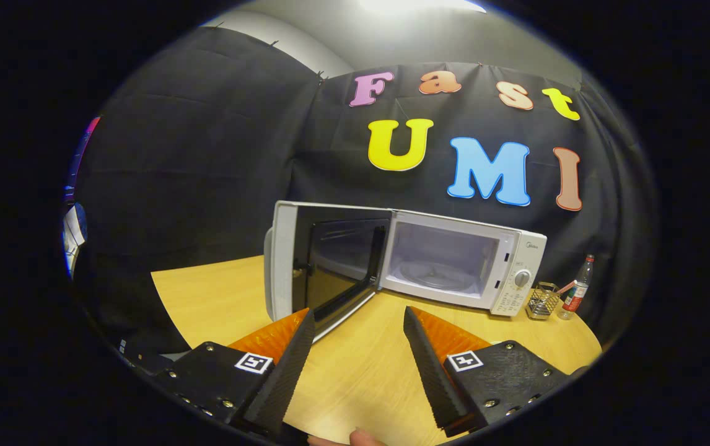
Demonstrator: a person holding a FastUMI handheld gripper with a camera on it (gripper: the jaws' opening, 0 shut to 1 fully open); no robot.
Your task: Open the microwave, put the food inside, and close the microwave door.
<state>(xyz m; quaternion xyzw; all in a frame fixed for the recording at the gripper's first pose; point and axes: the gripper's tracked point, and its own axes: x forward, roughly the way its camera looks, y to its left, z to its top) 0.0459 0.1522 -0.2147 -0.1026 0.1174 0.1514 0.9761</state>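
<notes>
Clearly, your gripper [359,319] was standing with its fingers apart and nothing between them, just bare wooden tabletop [367,371] showing in the gap. Each finger was a ribbed wedge, and each carried a small square black-and-white marker on its block. A fingertip [364,437] of your hand poked in at the near edge of the tabletop, between the two blocks.

Beyond the fingers, toward the back of the tabletop, your microwave [454,263] sat with its door [324,269] swung wide to the left. The door was a white frame around a dark glass pane, and its lower corner reached almost to your left finger's tip. The cavity [438,260] was lit pale and smooth, with a round glass turntable [432,277] on its floor and no food on it that I could see. A control strip on the right side of the oven carried a round knob [521,278] and small print below it; a brand mark sat near the top, too small to read.

Just right of the microwave, near the tabletop's right edge, stood a small wire mesh basket [543,301], its contents too small to tell, and beside it a clear bottle [578,288] with a red label, its writing unreadable.
</notes>
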